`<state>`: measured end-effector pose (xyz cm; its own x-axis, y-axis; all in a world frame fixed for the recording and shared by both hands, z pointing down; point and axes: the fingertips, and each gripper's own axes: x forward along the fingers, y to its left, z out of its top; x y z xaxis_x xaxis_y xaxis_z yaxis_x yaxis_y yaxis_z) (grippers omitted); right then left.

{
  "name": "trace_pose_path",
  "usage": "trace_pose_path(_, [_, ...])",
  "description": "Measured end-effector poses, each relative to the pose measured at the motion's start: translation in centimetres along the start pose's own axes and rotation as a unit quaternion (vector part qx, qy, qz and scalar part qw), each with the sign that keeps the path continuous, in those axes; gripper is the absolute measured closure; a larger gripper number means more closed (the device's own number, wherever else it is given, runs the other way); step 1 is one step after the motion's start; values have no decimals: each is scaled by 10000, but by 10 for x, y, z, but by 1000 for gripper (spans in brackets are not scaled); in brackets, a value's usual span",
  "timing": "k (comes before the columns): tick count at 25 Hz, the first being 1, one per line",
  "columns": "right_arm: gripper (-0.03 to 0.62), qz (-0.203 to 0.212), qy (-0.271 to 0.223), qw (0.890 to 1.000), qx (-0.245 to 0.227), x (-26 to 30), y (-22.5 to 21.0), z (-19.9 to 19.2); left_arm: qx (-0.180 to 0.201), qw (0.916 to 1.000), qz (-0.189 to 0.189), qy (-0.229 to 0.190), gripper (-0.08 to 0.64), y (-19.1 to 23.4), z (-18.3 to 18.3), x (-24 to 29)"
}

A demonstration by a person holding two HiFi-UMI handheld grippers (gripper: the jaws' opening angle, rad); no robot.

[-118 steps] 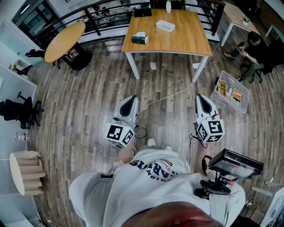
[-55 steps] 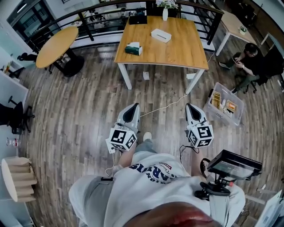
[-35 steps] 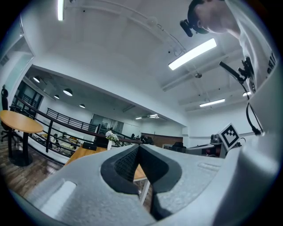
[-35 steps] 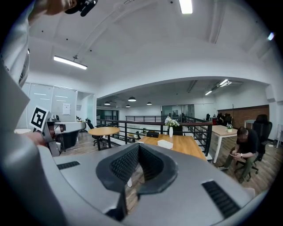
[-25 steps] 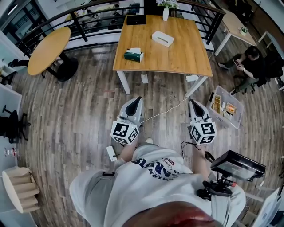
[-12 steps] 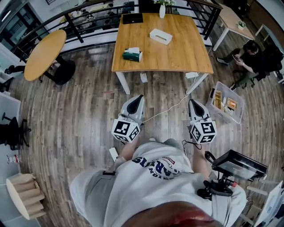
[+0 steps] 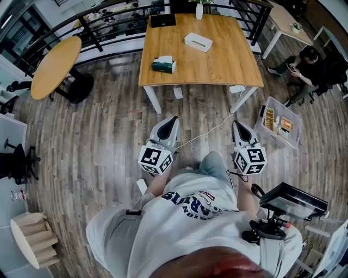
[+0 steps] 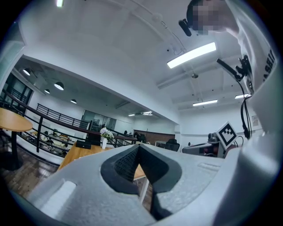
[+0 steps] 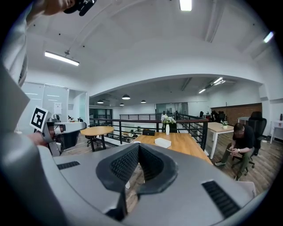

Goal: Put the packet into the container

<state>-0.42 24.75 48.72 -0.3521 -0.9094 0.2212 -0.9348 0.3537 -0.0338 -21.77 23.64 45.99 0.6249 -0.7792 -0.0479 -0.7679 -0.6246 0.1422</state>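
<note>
The person stood on the wooden floor (image 7: 98, 136) with one claw in each hand, both held out ahead at about waist height. The left claw (image 7: 174, 119) was fully closed: its two dark pads met at the tip with nothing caught between them (image 8: 139, 152). The right claw (image 7: 236, 124) was closed in the same way and also empty (image 9: 139, 150).

The container (image 7: 275, 137), a clear plastic bin, sat on the floor to the right of the right claw and apart from it, close to one leg of the wooden counter (image 7: 223, 59). Several yellowish packets (image 7: 269, 118) already lay inside it; how many could not be made out.

On the counter a green tissue pack (image 7: 163, 64) lay near the left edge, a white box (image 7: 198, 42) sat near the middle, and a dark flat item (image 7: 161, 20) and a white vase (image 7: 199, 9) stood along the far edge. A white cable (image 7: 209, 126) trailed over the floor between the two claws. A seated person (image 7: 304, 59) was beyond the container, and a round table (image 7: 54, 57) stood far to the left.
</note>
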Motion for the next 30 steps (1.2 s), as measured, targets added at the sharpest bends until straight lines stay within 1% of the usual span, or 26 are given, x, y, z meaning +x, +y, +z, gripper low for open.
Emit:
trace_pose_path(9, [586,118,-31,9999,-37,12,3,4,43,9999,155,-22,561,11,1,-3])
trace_pose_path(20, [586,216,-50,9997,63,53,-39,-1,79,9998,184,28,561,19,-11,50])
trace_pose_path(24, [586,183,-70,9998,81,49,-38,4,159,9998,120,-32,561,17,0,47])
trace_pose_path(30, [586,116,-115,9998,104,73,-63,10,190,9997,147,32,561,29,0,72])
